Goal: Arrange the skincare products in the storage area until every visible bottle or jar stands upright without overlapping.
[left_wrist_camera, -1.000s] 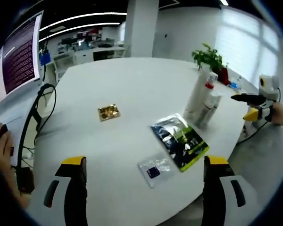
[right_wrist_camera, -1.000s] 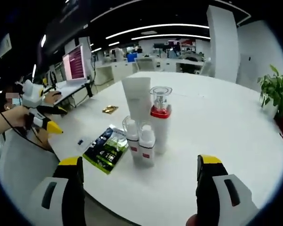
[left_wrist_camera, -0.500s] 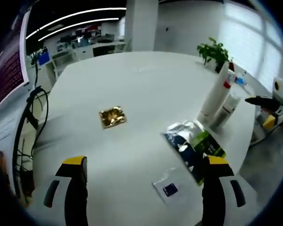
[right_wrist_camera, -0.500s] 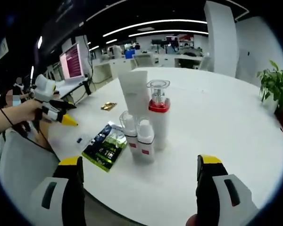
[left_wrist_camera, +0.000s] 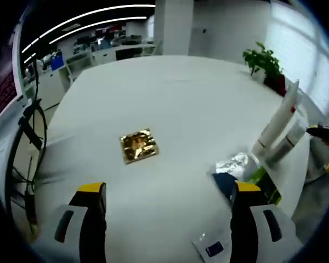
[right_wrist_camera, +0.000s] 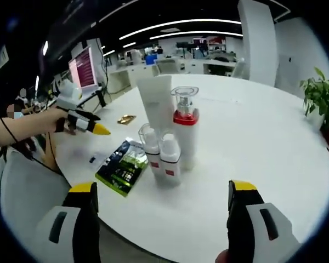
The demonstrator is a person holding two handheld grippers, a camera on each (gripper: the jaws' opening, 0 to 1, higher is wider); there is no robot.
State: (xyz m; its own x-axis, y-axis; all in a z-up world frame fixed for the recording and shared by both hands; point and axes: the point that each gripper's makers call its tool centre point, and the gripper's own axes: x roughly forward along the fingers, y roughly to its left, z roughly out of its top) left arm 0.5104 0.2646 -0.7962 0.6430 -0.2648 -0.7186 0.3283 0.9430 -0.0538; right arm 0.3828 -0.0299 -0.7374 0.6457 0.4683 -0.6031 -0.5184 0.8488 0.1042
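Several skincare products stand upright in a tight cluster on the white round table (right_wrist_camera: 252, 137): a tall white tube (right_wrist_camera: 158, 104), a pump bottle with a red band (right_wrist_camera: 185, 131) and two small white bottles (right_wrist_camera: 149, 150) (right_wrist_camera: 169, 159). The same cluster (left_wrist_camera: 277, 129) leans at the right of the left gripper view. My right gripper (right_wrist_camera: 164, 219) is open, short of the cluster and holding nothing. My left gripper (left_wrist_camera: 167, 219) is open above the table near a gold packet (left_wrist_camera: 139, 146). A hand holds it out over the table's left side as the left gripper (right_wrist_camera: 85, 123).
A green and silver sachet (right_wrist_camera: 122, 167) (left_wrist_camera: 241, 175) lies flat beside the bottles. A small clear sachet with a blue square (left_wrist_camera: 211, 249) lies near the table edge. A potted plant (right_wrist_camera: 321, 98) stands at the far side. Cables (left_wrist_camera: 22, 137) hang off the left edge.
My left gripper has moved forward over the table toward the gold packet, which now looks larger. The bottles and my right gripper have stayed put.
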